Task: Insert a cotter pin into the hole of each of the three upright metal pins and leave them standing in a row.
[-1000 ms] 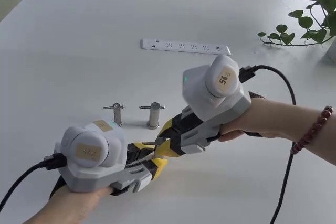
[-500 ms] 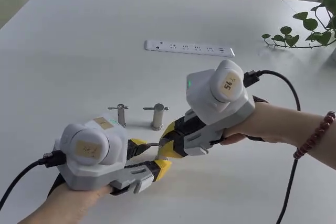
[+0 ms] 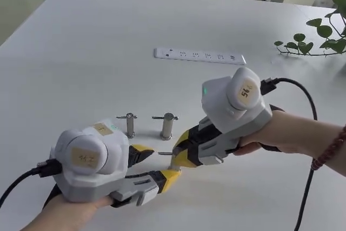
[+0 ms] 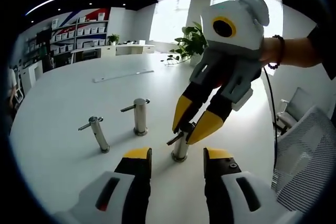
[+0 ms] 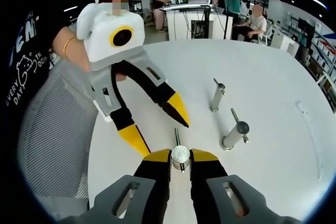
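Observation:
Two upright metal pins [image 3: 130, 125] [image 3: 168, 125] stand side by side on the white table [image 3: 81, 52], each with a cotter pin through its top. They also appear in the left gripper view [image 4: 97, 132] [image 4: 139, 115] and the right gripper view [image 5: 217, 95] [image 5: 234, 135]. My right gripper [image 3: 181, 155] [image 5: 180, 157] is shut on the head of the third metal pin [image 4: 180, 148] [image 5: 180, 155]. A cotter pin [image 3: 165, 153] [image 5: 177, 136] sticks out of it sideways. My left gripper [image 3: 155, 163] [image 4: 177, 155] is open, its jaws on either side of that pin, a little short of it.
A white power strip [image 3: 200, 55] lies across the table beyond the pins. A trailing green plant [image 3: 319, 33] sits at the far right edge. Cables run from both grippers. People sit at desks [image 5: 252, 22] in the background.
My left gripper's jaws have spread wider and drawn back slightly from the third pin. The cotter pin stays in that pin, still held by the right gripper. The head camera has tilted.

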{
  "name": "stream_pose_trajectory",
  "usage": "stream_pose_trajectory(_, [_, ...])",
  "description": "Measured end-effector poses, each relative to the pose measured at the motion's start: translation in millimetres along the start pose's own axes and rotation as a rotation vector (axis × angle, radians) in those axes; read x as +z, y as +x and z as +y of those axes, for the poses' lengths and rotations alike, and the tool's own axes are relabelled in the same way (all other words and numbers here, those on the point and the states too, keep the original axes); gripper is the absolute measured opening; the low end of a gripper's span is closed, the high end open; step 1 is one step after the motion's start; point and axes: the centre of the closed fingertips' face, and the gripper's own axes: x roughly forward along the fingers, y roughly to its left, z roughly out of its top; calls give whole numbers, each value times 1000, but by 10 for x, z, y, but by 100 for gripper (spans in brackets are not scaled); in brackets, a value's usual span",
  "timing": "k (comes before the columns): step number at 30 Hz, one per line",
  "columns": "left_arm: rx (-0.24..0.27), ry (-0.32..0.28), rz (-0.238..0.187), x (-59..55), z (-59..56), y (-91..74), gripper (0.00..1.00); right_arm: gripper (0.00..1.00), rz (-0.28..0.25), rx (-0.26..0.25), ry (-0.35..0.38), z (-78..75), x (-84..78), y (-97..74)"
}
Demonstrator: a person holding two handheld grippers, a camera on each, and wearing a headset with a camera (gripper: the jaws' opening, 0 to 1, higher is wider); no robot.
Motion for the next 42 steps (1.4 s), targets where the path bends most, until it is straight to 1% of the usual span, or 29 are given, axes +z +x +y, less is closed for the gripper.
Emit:
stream_pose_trajectory(2, [5, 6, -9, 19, 7, -31, 39, 8, 3, -8, 3, -29, -18, -18])
stream_pose_trajectory(6, [11, -3, -34, 87, 7, -85, 41, 8, 6, -23, 6, -91, -46, -60])
stream_pose_trajectory(11, [20, -6, -61, 155, -3, -147, 45, 8, 16, -53, 16, -202, -80, -114])
stream_pose_trajectory(13, [40, -7, -63, 162, 22, -172, 47, 8, 22, -64, 15, -232, -99, -127])
stream_pose_trajectory(17, [57, -18, -70, 183, 35, -234, 49, 8, 24, -78, 24, -298, -128, -151])
stream_pose_trajectory(21, [62, -14, -78, 213, 27, -295, 51, 8, 41, -93, 14, -369, -163, -177])
stream_pose_trajectory(24, [61, -14, -77, 226, 34, -335, 51, 8, 41, -97, 21, -425, -177, -205])
stream_pose_trajectory(28, [78, -17, -86, 254, 60, -381, 51, 8, 53, -101, 17, -485, -213, -225])
stream_pose_trajectory(31, [87, -10, -85, 269, 67, -425, 51, 8, 63, -114, 28, -547, -250, -251])
stream_pose_trajectory(35, [97, -27, -103, 286, 72, -502, 52, 8, 62, -124, 35, -576, -260, -276])
stream_pose_trajectory(37, [98, -25, -106, 287, 68, -525, 53, 8, 61, -127, 37, -589, -258, -287])
stream_pose_trajectory(39, [95, -23, -103, 283, 72, -528, 53, 8, 60, -129, 39, -604, -259, -291])
stream_pose_trajectory(42, [92, 0, -84, 265, 83, -549, 53, 8, 60, -131, 41, -633, -266, -290])
